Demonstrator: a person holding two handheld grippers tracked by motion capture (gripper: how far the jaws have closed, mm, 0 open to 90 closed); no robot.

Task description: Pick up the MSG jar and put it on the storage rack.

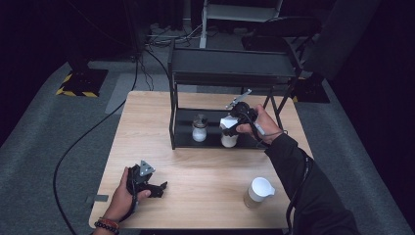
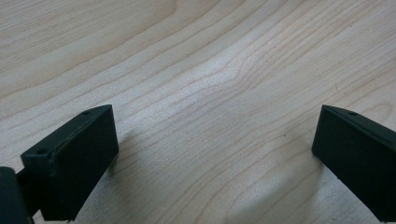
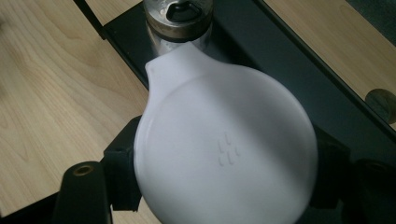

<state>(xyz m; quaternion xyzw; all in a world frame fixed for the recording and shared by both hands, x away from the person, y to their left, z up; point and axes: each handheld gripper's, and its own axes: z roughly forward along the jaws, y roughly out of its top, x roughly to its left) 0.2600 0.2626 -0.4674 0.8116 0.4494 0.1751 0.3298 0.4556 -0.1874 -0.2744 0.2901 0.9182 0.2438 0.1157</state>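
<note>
Filling the right gripper view from just above is the white lid of a small container, a spouted round lid, with the fingers of the right gripper clamped on the container's sides beneath it. That container sits on the lower tier of the black shelf rack, to the right of a glass jar with a metal top standing on the same tier. A second white-lidded cup stands on the table well in front of the rack, toward its right. Left of that cup, the left gripper rests low over bare wood, its fingers spread wide and empty.

Judging by this, the step in hand is placing or fetching the container at the rack's lower tier. Next comes a steady move that keeps it upright and clear of the rack's frame and the jar.
</note>
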